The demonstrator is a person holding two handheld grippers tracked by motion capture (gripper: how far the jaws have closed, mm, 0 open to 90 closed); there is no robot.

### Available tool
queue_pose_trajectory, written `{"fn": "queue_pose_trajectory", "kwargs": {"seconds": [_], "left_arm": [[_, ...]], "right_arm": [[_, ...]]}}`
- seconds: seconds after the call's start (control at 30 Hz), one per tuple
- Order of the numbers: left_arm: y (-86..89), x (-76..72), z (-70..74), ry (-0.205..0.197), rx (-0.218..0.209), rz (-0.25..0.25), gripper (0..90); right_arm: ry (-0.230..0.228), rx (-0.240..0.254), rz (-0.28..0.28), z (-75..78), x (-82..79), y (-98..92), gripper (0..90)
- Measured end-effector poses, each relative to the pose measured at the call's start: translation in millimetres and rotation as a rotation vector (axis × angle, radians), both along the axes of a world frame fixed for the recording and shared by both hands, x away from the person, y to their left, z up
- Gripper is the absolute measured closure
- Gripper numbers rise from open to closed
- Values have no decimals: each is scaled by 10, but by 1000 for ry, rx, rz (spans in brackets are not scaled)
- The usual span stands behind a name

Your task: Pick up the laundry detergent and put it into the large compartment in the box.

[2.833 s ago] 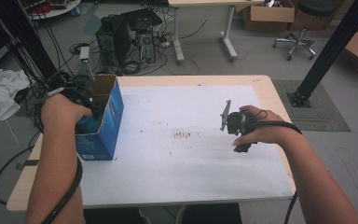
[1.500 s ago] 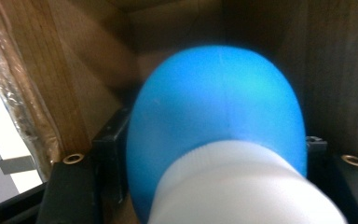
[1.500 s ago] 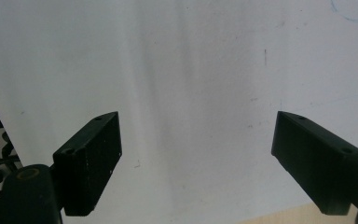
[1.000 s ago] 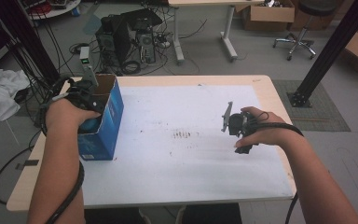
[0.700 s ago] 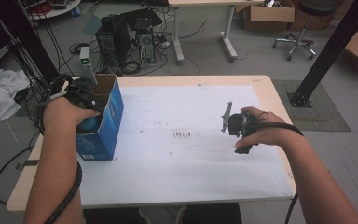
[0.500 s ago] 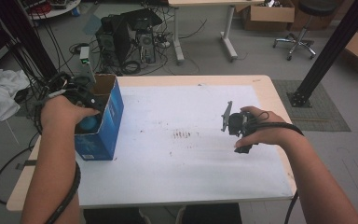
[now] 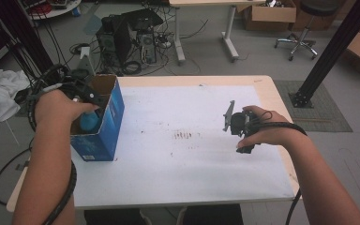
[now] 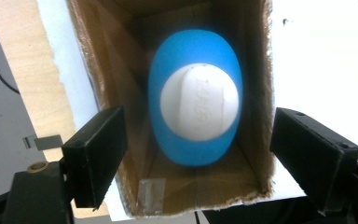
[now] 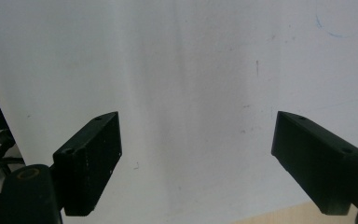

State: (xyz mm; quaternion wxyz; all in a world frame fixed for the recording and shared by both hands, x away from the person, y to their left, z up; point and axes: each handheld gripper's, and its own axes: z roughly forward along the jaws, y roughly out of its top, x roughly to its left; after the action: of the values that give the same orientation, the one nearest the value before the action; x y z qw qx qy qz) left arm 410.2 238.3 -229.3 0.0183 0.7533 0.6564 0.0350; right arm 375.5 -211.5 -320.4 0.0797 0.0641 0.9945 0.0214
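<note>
The left gripper [image 8: 198, 161] hangs over the open blue box [image 7: 115, 112], jaws just opening, spread either side of the blue bottle [image 8: 194, 100] standing inside, untouched. The right gripper [image 9: 198, 161] gapes empty above the white table [image 7: 178, 159].

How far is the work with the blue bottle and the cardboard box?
Done: the blue bottle with the white cap stands inside the open cardboard box, and nothing touches it. In hand: the left tongs have just been opening above the box, with jaws apart on either side of the bottle. Left: probably only to draw them away. The right tongs wait open over the white table.
</note>
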Motion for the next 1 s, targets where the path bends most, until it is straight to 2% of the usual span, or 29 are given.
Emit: {"fn": "queue_pose_trajectory", "kwargs": {"seconds": [0.23, 0.47, 0.7, 0.83, 1.0], "left_arm": [[-8, -60, 115, -20, 13, -4, 154], [-47, -99, 185, -19, 35, -30, 82], [-153, -145, 284, -42, 50, -65, 60], [-226, -166, 333, -33, 45, -99, 31], [-340, -195, 404, -51, 49, -165, 1]], "right_arm": [[-3, 1, 2, 24, -19, 5, 159], [-8, 0, 8, 48, -37, 11, 160], [-12, 2, 5, 74, -66, -4, 160], [-9, 0, -1, 89, -82, -14, 160], [-12, 3, -1, 119, -89, -17, 159]]}}
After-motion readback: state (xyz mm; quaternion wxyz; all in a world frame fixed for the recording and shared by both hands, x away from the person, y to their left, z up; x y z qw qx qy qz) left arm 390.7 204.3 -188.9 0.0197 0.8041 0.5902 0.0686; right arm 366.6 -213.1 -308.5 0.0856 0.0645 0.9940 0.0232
